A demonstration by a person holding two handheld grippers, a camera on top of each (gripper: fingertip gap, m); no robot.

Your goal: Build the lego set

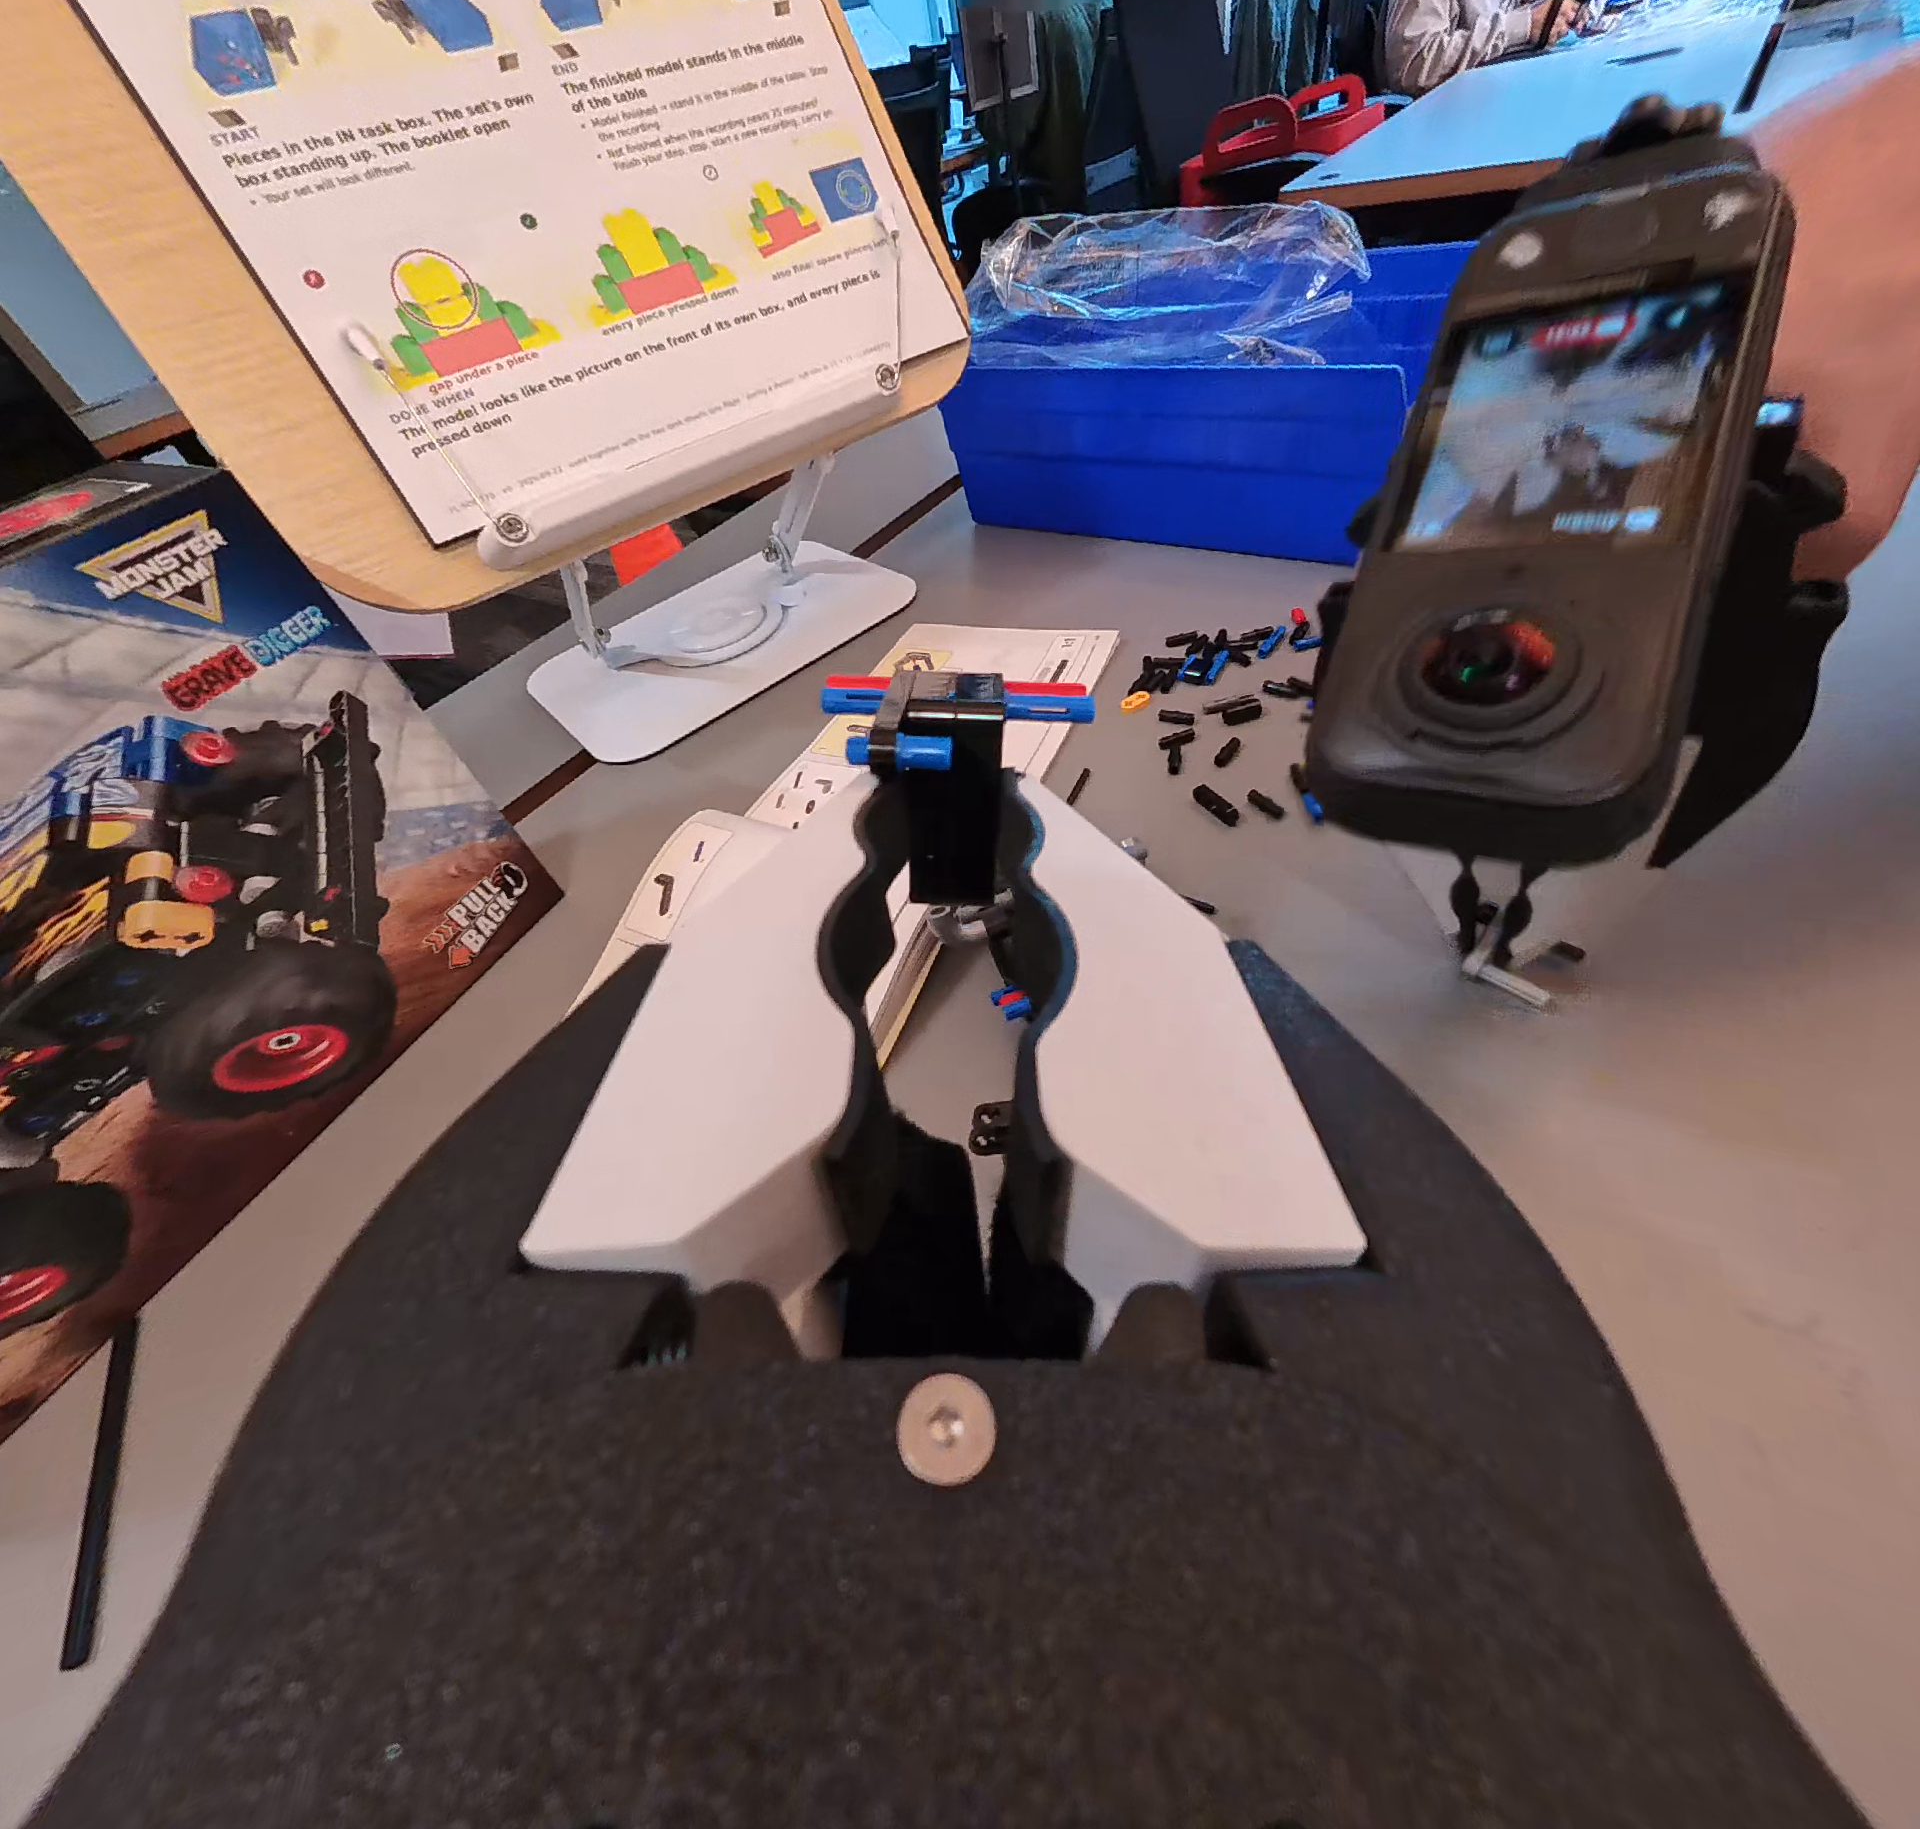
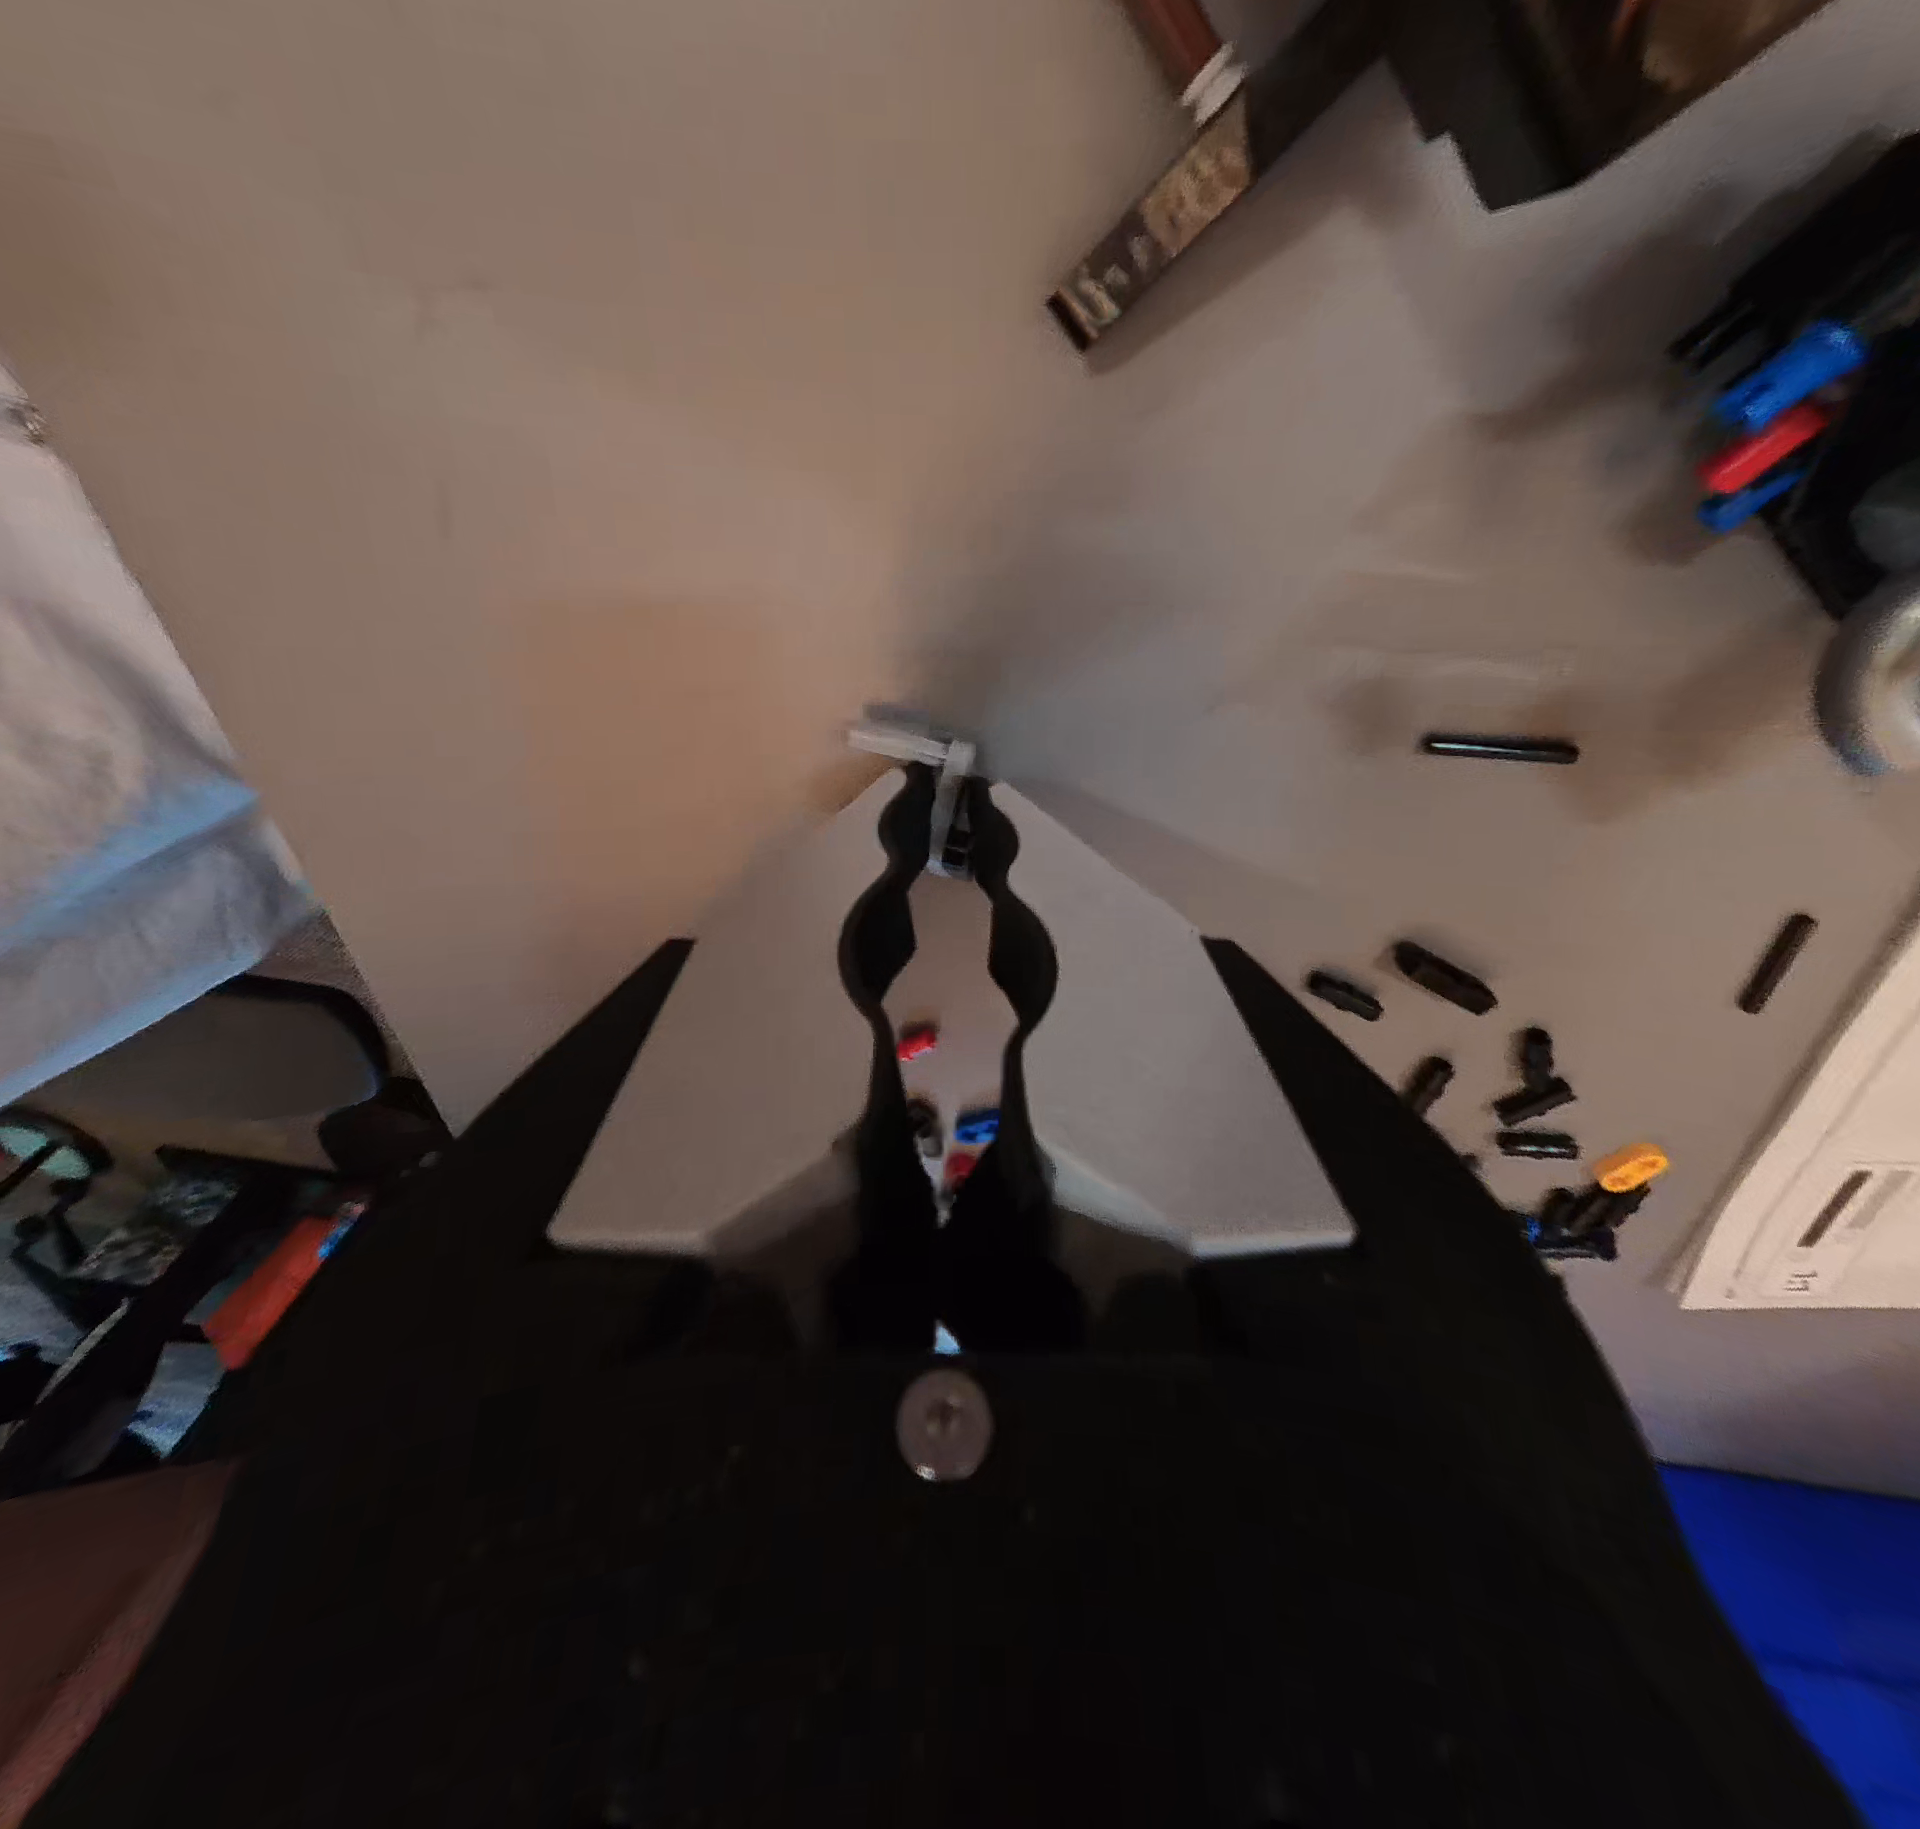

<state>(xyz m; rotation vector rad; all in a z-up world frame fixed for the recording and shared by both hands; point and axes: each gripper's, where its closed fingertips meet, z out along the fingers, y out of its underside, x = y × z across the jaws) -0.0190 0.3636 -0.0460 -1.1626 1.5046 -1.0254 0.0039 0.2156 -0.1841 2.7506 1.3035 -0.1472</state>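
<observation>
Left gripper [image 1: 951, 823]: clamped on the black blocky sub-assembly with blue and red cross pins [image 1: 948, 740], held upright above the grey table [image 1: 1455, 1208], likely to present its pins for the next part.
Right gripper [image 2: 948, 823]: tips pinched on a small light-grey angled connector [image 2: 920, 756], lifted clear of the table.
Loose parts: short black and blue plastic pins [image 1: 1221, 709] scattered at 2 o'clock of the sub-assembly.
References: folded white paper booklet [image 1: 997, 662] flat behind it; instruction sheet on a wooden stand [image 1: 499, 221] at 11 o'clock; printed truck box [image 1: 208, 844] at 9 o'clock.
Left view only: blue plastic bin [image 1: 1174, 460].
Right view only: connector's grip and an orange link [image 2: 1631, 1166].
</observation>
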